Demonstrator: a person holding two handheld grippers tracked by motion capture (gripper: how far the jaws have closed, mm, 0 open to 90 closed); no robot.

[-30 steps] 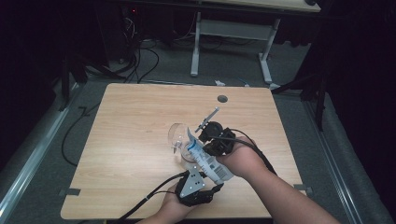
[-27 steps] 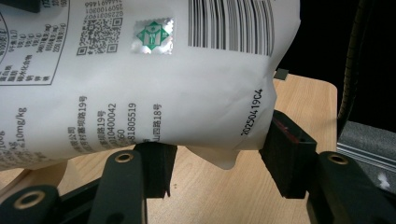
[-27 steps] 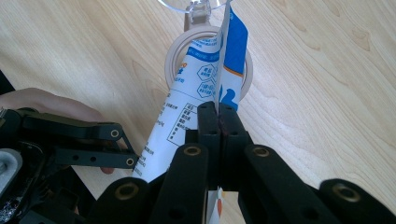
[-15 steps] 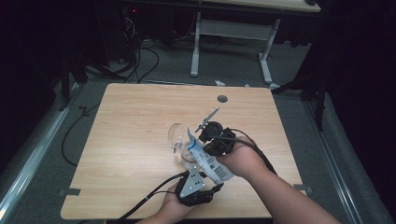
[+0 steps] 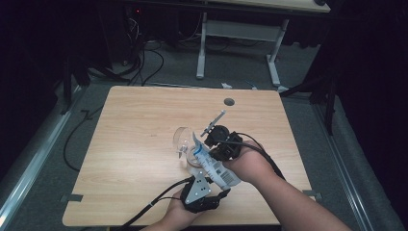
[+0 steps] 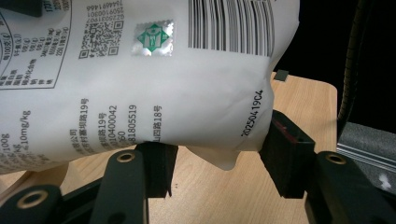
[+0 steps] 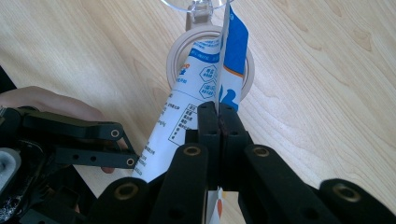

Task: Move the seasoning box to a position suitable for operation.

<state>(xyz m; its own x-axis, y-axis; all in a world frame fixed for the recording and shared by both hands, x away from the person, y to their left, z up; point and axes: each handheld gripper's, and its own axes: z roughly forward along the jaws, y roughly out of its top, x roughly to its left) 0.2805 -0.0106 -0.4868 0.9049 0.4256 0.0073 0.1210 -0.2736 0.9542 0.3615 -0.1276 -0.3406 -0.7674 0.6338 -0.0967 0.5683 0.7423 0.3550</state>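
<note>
A white and blue printed bag (image 5: 214,166) hangs tilted over a small round jar (image 5: 191,158) whose clear lid (image 5: 181,139) stands flipped open. In the right gripper view the bag (image 7: 196,88) points its top end into the jar's rim (image 7: 180,51), and my right gripper (image 7: 218,122) is shut on the bag's edge. My right gripper (image 5: 212,150) comes in from the right of the jar. My left gripper (image 6: 219,168) is open, its jaws on either side of the bag's lower corner (image 6: 219,154). It sits at the near table edge (image 5: 211,182).
The wooden table (image 5: 134,125) has a round cable hole (image 5: 229,102) at the back. Beyond it stand another table's white legs (image 5: 202,48), with cables on the floor (image 5: 139,62). Cables trail from both grippers across the front edge.
</note>
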